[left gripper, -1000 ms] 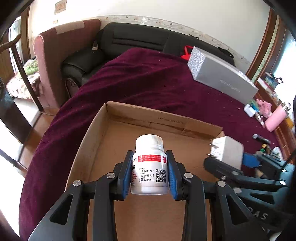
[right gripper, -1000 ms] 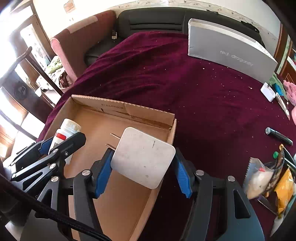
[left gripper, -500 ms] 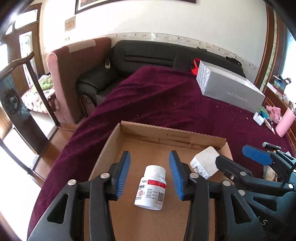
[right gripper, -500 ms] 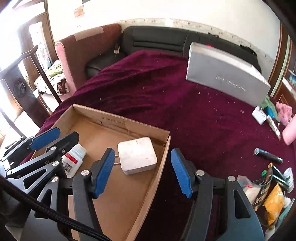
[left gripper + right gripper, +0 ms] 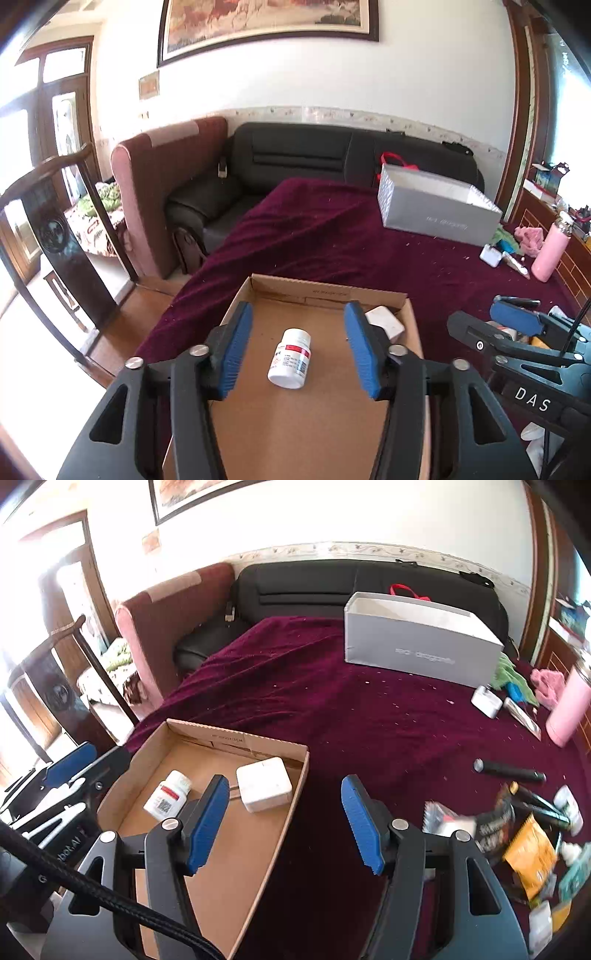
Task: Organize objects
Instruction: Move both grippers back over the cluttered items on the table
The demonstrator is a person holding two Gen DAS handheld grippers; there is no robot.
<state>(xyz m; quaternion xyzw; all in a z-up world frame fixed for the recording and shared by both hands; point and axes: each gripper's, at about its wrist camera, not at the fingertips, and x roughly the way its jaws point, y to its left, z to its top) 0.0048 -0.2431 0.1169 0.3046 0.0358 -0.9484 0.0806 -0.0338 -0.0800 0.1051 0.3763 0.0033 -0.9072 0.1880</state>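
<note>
A shallow cardboard box [image 5: 325, 291] [image 5: 236, 738] sits on the maroon cloth. Inside it lie a white pill bottle [image 5: 290, 358] [image 5: 168, 794] on its side and a white power adapter [image 5: 264, 784] [image 5: 384, 319]. My left gripper [image 5: 297, 350] is open and empty, raised above the bottle. My right gripper [image 5: 282, 819] is open and empty, raised over the box's right wall, near the adapter.
A grey carton [image 5: 421, 642] stands at the back of the table. A pink bottle [image 5: 569, 705], a white charger [image 5: 487, 701], a black pen [image 5: 509, 770] and several snack packets [image 5: 528, 849] lie at the right. A black sofa [image 5: 332, 158] and armchair [image 5: 155, 184] stand behind.
Both grippers opened, dropping the pill bottle and the adapter into the box, then lifted up and back away from them.
</note>
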